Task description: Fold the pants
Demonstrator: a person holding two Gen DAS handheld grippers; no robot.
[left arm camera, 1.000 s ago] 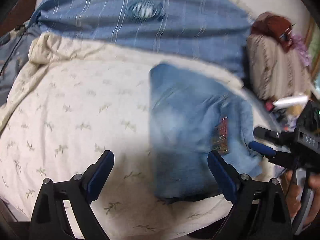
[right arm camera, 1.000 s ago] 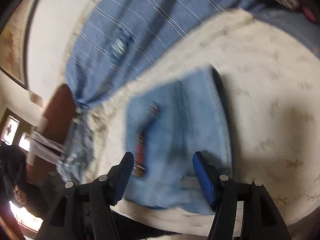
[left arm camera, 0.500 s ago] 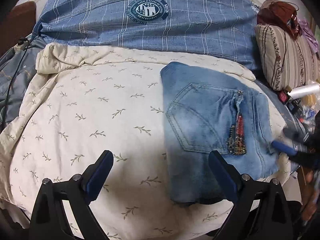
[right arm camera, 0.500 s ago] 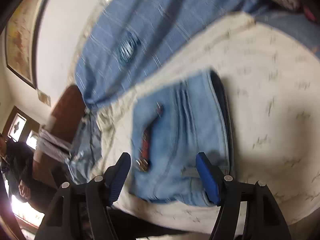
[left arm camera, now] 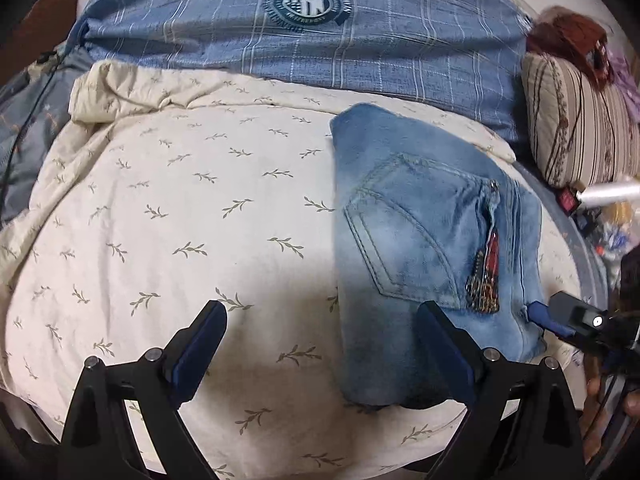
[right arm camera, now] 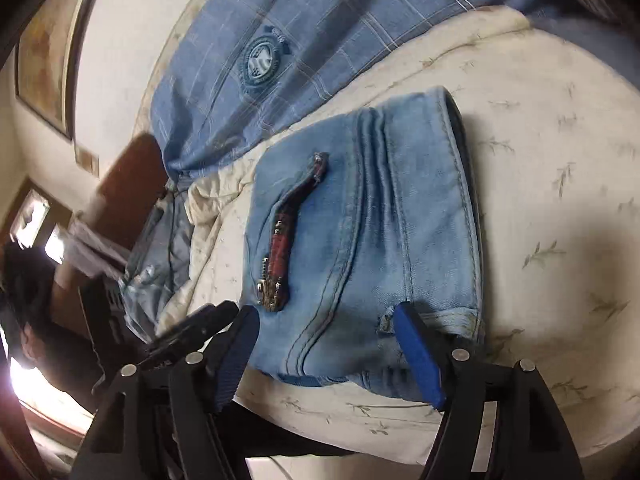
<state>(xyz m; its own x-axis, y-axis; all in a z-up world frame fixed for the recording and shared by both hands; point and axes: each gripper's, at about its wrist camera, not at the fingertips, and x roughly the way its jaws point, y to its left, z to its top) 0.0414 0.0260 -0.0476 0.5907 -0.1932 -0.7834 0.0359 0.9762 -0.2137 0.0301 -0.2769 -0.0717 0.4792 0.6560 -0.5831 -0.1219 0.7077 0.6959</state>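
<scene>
Jeans (left arm camera: 432,240): light-blue denim folded into a compact thick bundle, back pocket up, lying on the right part of the bed near its front edge
Bed cover (left arm camera: 192,208): cream quilt with a small leaf print, soft and puffy under the bundle
Blue checked bedding (left arm camera: 304,32): lies behind, apart from the jeans, with a round crest
Striped pillow (left arm camera: 576,128): stands to the right of the denim, not touching it
Left gripper (left arm camera: 320,352): fingers wide apart and empty, hovering over the quilt, its right pad over the bundle's near left corner
Right gripper (right arm camera: 328,356): fingers spread and widening a little, nothing clamped; the bundle's near edge lies between the pads without being pressed
Red studded trim (right arm camera: 282,248): runs along the pocket zip
Handling, as a judgement: denim looks heavy and fairly stiff for cloth, not slippery or fragile; layers may spring open
Hold, as a judgement: pinch all layers at the near hem corners, clear of the metal studs
</scene>
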